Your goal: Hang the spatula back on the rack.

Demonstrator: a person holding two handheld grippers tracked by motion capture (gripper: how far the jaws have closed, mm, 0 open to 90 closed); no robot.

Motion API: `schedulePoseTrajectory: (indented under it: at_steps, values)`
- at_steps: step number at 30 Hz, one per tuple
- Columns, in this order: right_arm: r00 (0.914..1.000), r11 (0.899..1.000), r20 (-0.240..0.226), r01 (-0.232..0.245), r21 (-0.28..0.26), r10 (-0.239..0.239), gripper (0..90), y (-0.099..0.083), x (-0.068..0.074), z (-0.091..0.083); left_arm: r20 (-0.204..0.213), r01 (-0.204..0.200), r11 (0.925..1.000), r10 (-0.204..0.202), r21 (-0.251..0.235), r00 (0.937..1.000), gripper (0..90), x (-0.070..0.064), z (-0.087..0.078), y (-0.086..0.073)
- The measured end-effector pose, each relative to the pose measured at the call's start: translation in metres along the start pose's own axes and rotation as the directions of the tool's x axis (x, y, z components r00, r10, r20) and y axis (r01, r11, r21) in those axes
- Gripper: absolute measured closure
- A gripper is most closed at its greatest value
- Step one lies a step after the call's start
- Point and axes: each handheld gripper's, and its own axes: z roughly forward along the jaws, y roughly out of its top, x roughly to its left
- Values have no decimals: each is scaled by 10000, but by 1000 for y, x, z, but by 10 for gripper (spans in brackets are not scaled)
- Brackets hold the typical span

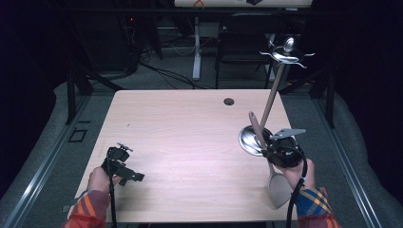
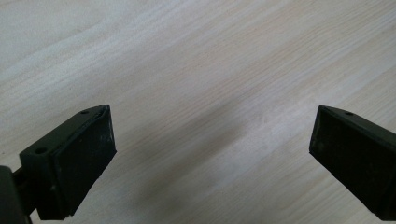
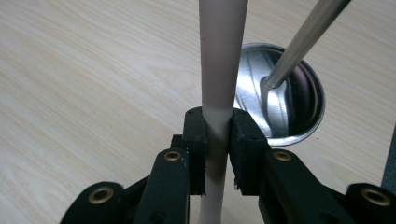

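A taupe spatula is clamped by its handle in my right gripper, which is shut on it at the table's right side. Its blade hangs near the front edge, and the handle tip points up and away. Just beyond stands a utensil stand with a round shiny base, a slanting metal pole and wavy hooks at the top. My left gripper hovers open over bare wood at the front left, with nothing between its fingers.
The light wooden table has a cable hole near its far edge. A dark chair and a desk leg stand behind the table. Dark railings run along both sides.
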Motion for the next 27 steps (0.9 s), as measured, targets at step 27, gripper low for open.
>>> schedulePoseTrajectory:
  at_steps: [27]
  values:
    - [9952, 9860, 725, -538, -1580, 659, 776, 0, -18, -30, -95, -39, 10000, 39, -51, 9999, 3, -1, -1, 0]
